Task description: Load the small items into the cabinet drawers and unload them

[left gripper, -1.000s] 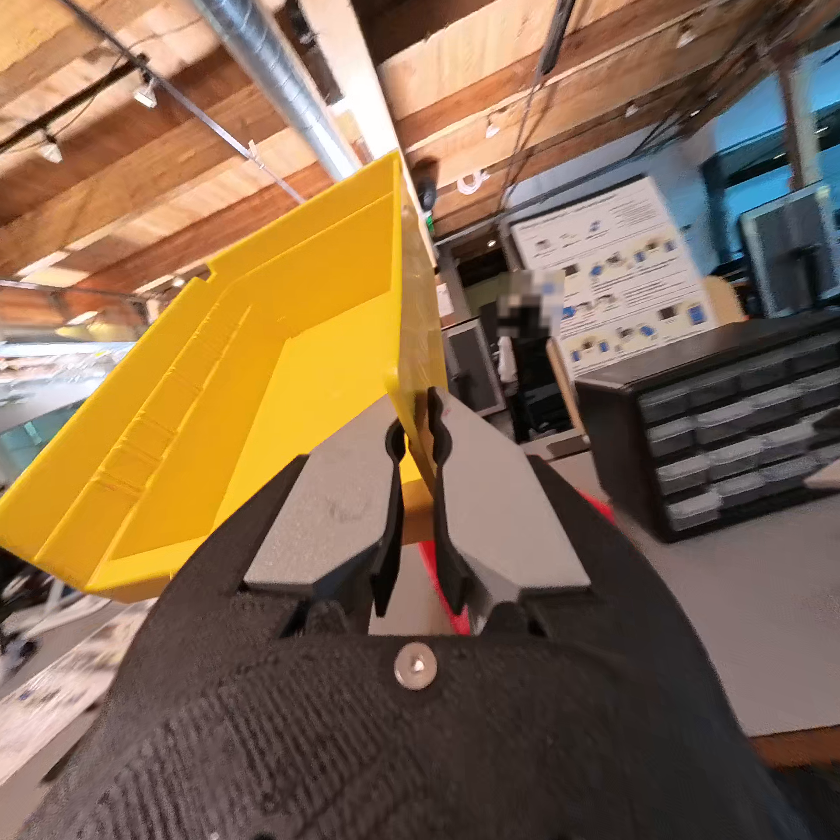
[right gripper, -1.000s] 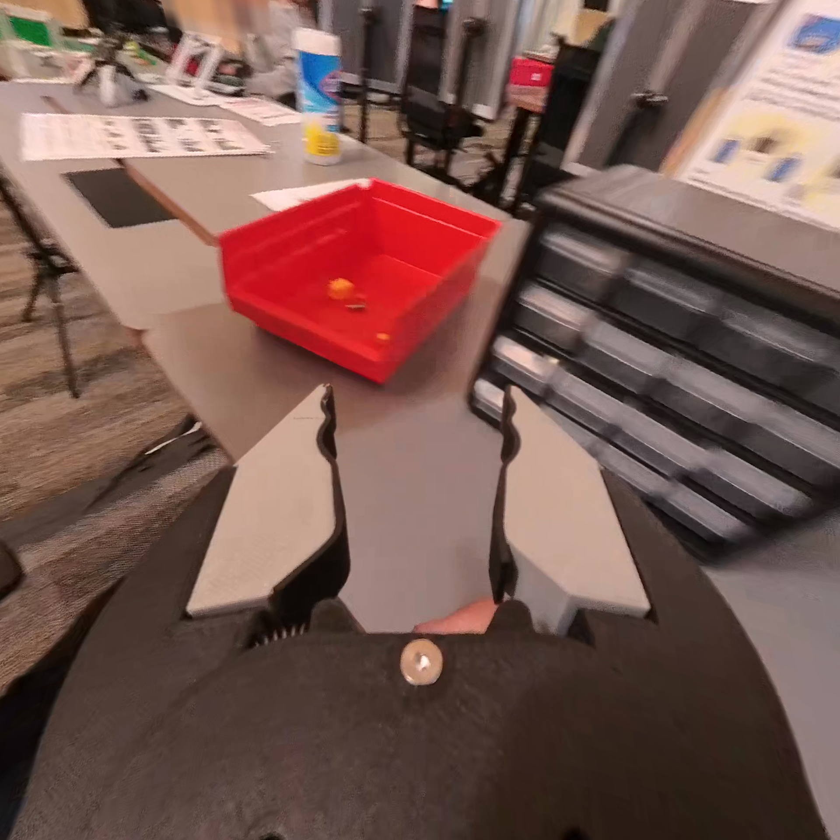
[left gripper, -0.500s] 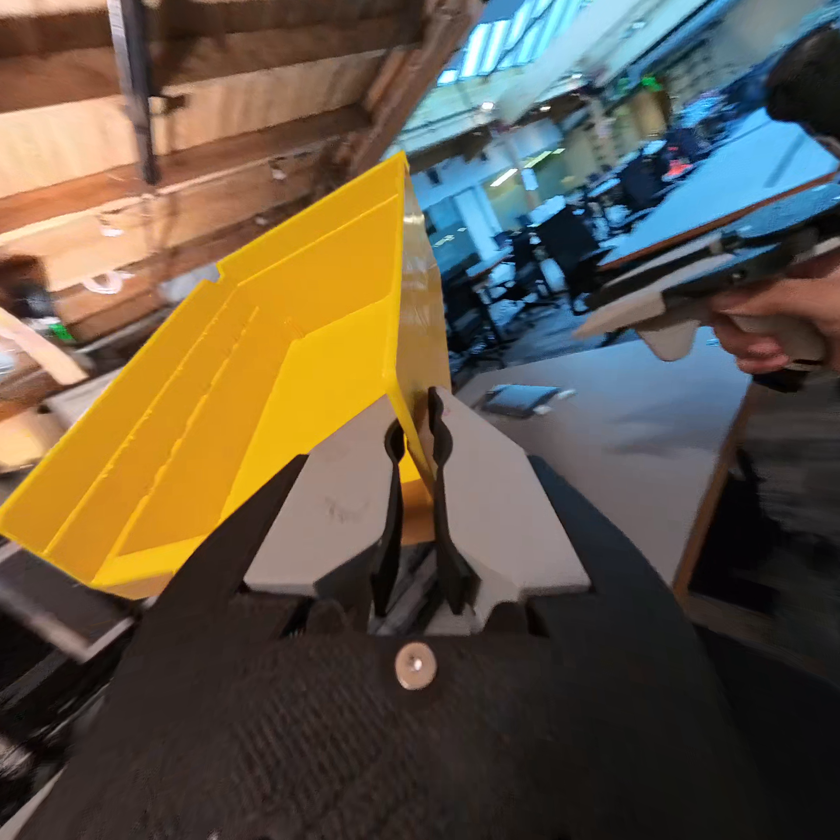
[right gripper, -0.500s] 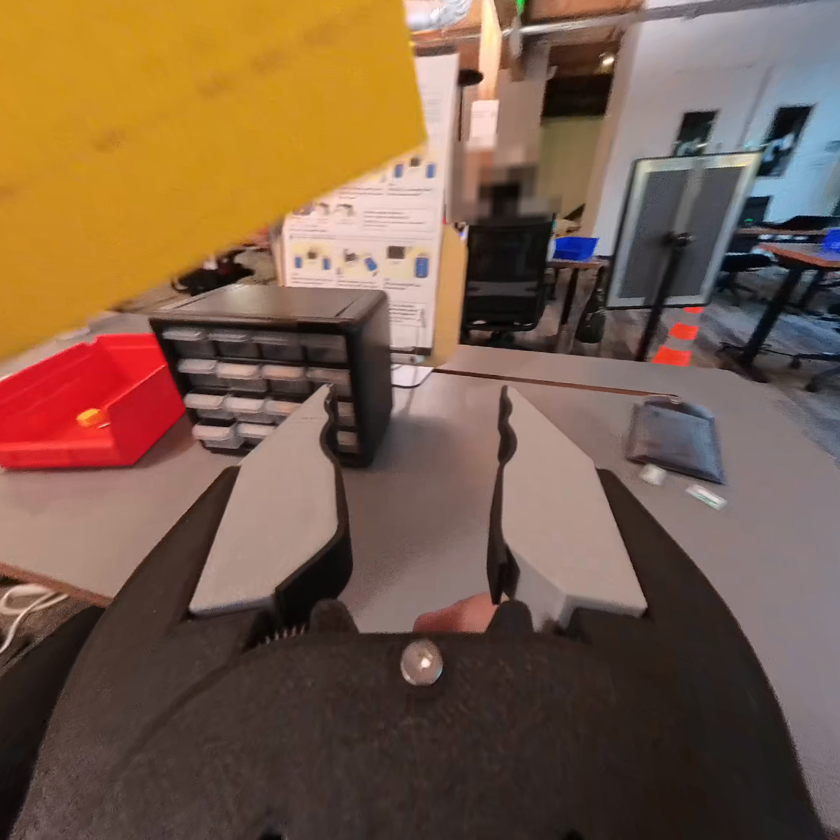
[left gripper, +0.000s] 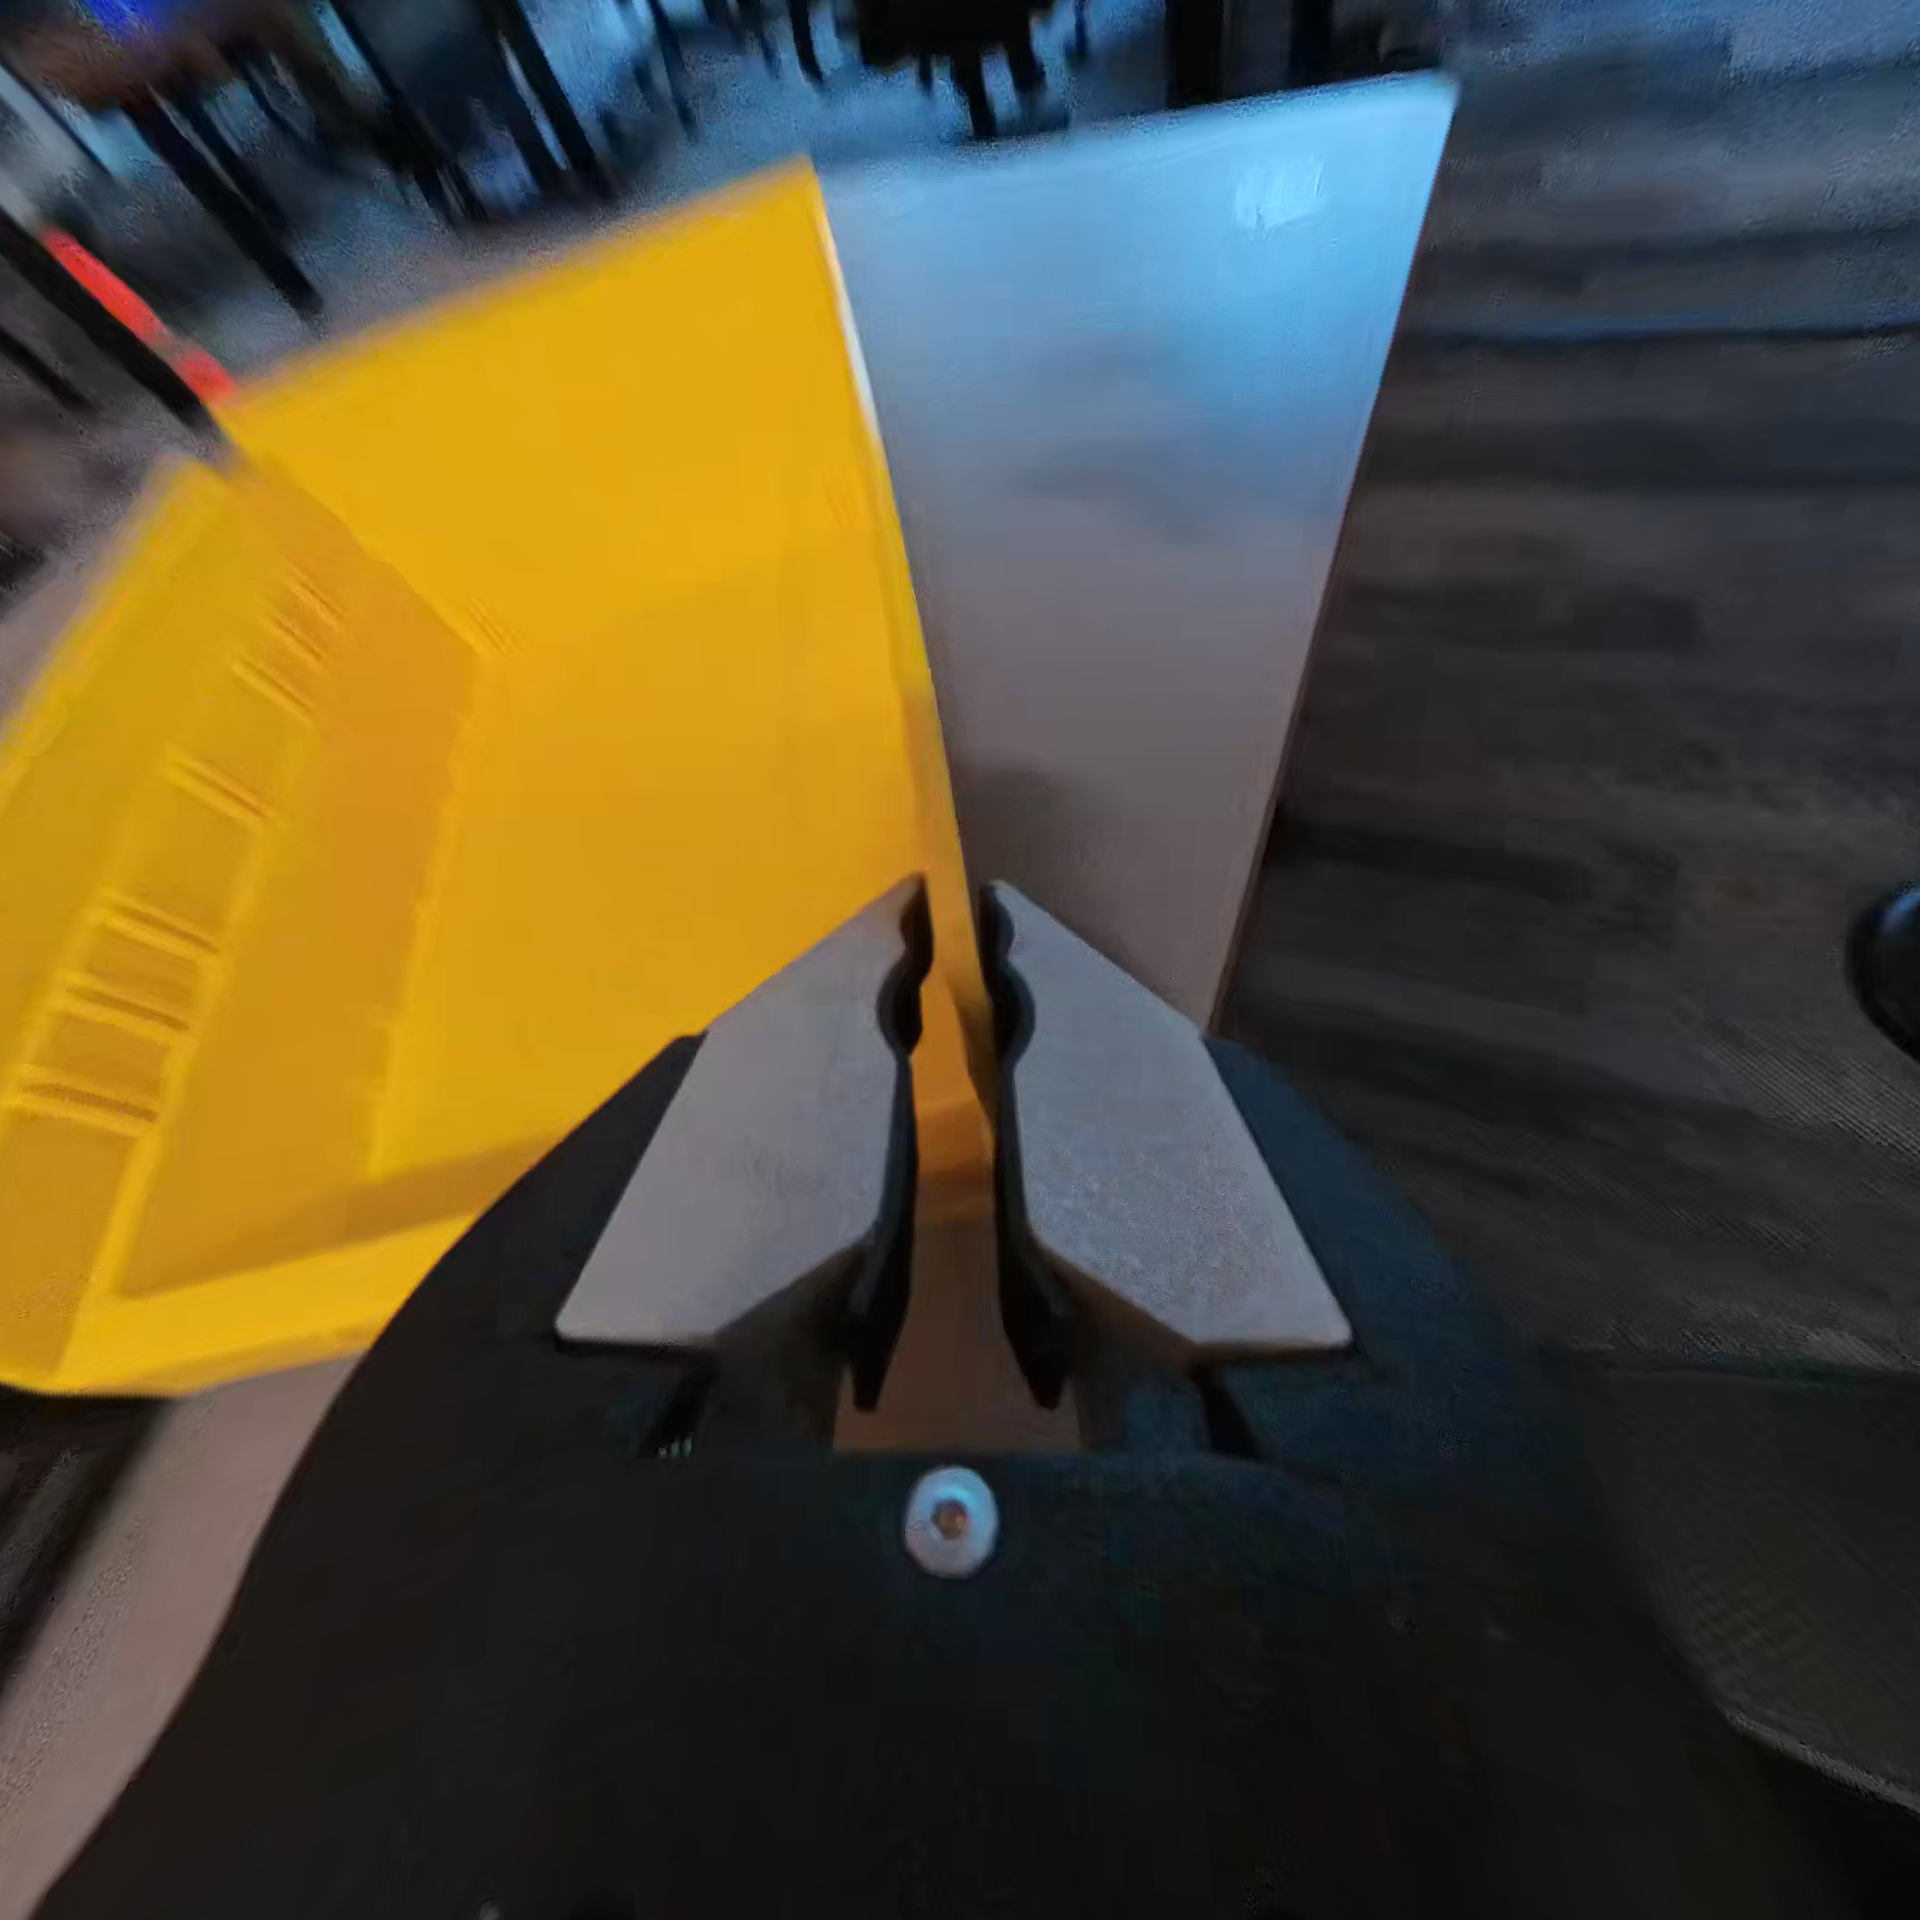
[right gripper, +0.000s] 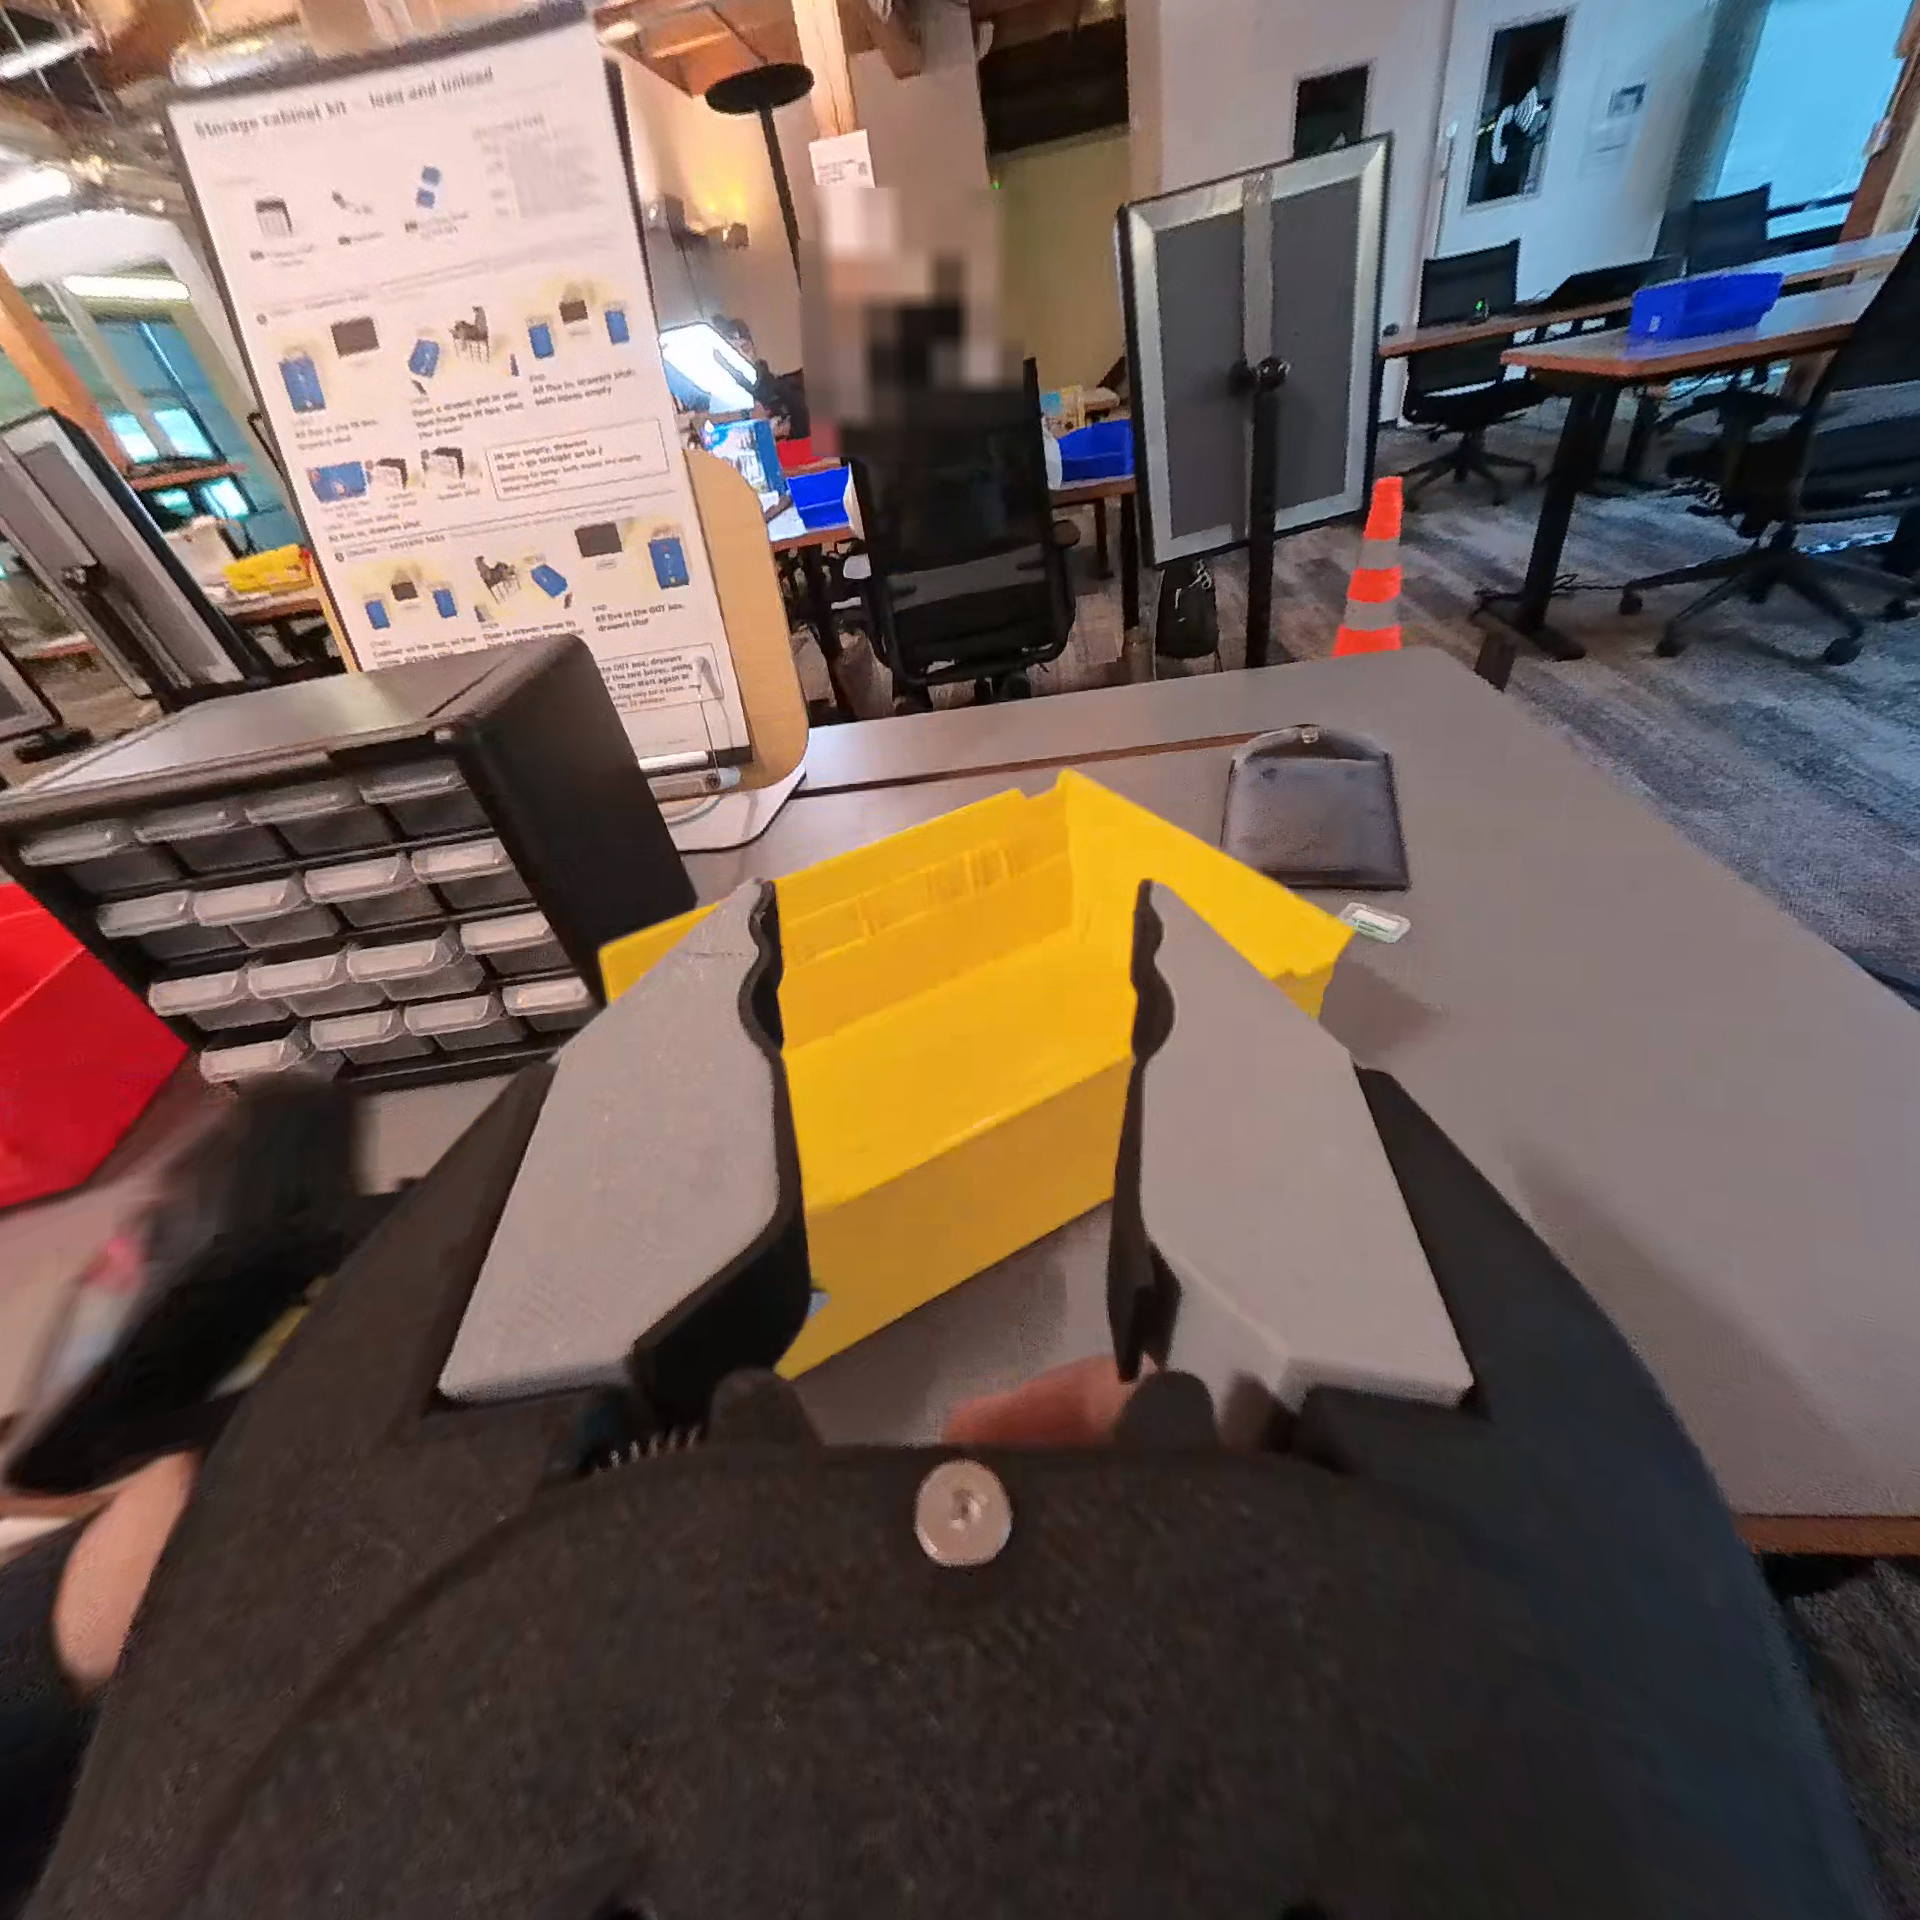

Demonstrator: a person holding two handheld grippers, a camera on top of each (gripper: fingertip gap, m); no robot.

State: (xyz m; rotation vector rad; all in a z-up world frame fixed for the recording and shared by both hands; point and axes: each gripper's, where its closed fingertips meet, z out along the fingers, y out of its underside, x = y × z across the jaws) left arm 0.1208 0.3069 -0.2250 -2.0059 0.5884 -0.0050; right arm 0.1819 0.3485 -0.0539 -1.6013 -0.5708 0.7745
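My left gripper (left gripper: 956, 914) is shut on the side wall of an empty yellow bin (left gripper: 623, 675); the thin wall runs between both pads. The view is blurred with motion. In the right wrist view the yellow bin (right gripper: 956, 1039) is down at the grey table (right gripper: 1558, 1143), just right of the black drawer cabinet (right gripper: 312, 883), whose drawers are all shut. I cannot tell if the bin rests flat. My right gripper (right gripper: 951, 904) is open and empty, hovering in front of the bin. The left gripper shows as a dark blur (right gripper: 208, 1247) at the bin's near left.
A red bin (right gripper: 62, 1039) stands left of the cabinet. A dark pouch (right gripper: 1314, 821) and a small clear packet (right gripper: 1374, 923) lie behind the yellow bin. A poster board (right gripper: 468, 364) stands behind the cabinet. The table edge (left gripper: 1288, 727) runs close on the right, with carpet beyond. The gap from one gripper's tips to the other's is roughly 20 cm.
My left gripper swung the yellow bin from high in the air down to the table beside the cabinet, keeping its grip. My right gripper stayed open and turned from the red bin toward the yellow bin.
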